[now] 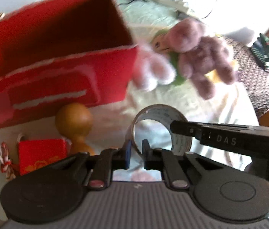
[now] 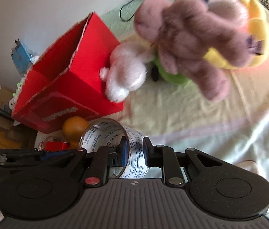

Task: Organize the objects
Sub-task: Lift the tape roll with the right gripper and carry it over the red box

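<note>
Translucent printed plastic wound on a brown core: tape roll (image 1: 160, 127), standing on edge on the pale bedsheet (image 2: 201, 114), ring wall caught from both sides. Left gripper (image 1: 136, 153) narrowed on the near part of the ring, one pad outside, the other inside the hole. Right gripper (image 2: 135, 150) likewise narrowed across the printed wall, tape band filling the gap between its pads; seen from the left wrist as a black finger laid over the roll's right rim. Both sets of jaws drawn close, each clamped on the roll rather than fully shut.

Ahead of the jaws and to the left: open red box (image 1: 58, 53), empty as far as can be seen, mouth tilted towards the cameras. Between box and left jaws: wooden knobbed piece (image 1: 74, 122), just beside the roll; left of that, small red pouch (image 1: 42, 155) with a red-and-white cord. Ahead and to the right: pile of soft toys, mauve plush bear (image 2: 193, 36) uppermost, white plush (image 2: 126, 76) touching the box's corner, green and yellow ones beneath.

Step in hand, by judgement: securing the roll, grasp just made, lift not begun. Next move likely a joint raise, kept level so neither grip twists the ring, then a carry over the box's near wall, clear of the wooden piece, and release inside.
</note>
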`<action>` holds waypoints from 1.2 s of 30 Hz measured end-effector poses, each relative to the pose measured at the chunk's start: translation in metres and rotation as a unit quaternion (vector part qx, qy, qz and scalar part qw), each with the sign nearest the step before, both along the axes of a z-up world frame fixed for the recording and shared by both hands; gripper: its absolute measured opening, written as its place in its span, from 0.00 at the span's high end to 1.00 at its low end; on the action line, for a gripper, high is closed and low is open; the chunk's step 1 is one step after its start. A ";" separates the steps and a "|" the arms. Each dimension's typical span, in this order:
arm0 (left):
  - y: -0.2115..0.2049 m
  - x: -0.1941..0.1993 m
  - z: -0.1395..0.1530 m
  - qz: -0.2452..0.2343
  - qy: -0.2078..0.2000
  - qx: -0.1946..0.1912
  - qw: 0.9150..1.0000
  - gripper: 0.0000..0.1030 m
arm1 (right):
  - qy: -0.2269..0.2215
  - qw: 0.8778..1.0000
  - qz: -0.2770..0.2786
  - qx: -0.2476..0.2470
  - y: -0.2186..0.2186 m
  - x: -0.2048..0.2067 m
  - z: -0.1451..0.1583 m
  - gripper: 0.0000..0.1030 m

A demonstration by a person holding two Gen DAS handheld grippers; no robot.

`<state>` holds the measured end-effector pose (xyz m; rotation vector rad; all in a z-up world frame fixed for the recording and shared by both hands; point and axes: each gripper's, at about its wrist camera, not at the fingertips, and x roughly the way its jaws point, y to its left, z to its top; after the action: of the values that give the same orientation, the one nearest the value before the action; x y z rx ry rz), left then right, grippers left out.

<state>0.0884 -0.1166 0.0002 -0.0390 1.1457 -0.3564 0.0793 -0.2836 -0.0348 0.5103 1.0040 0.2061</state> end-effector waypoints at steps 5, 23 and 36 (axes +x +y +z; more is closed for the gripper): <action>-0.008 -0.005 0.031 -0.019 -0.037 -0.022 0.999 0.90 | -0.036 0.999 -0.020 -0.011 -0.019 -0.013 0.030 0.82; 0.100 0.065 0.107 0.025 -0.149 -0.055 0.987 0.90 | -0.144 0.988 0.020 -0.041 0.062 0.086 0.115 0.82; 0.148 0.159 0.016 0.046 -0.046 -0.037 0.997 0.90 | -0.030 0.990 0.035 -0.132 0.136 0.172 0.053 0.85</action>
<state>0.2475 0.0311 0.0164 -0.1391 1.0355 -0.3157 0.2514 -0.1471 0.0183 0.2261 0.9744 0.1469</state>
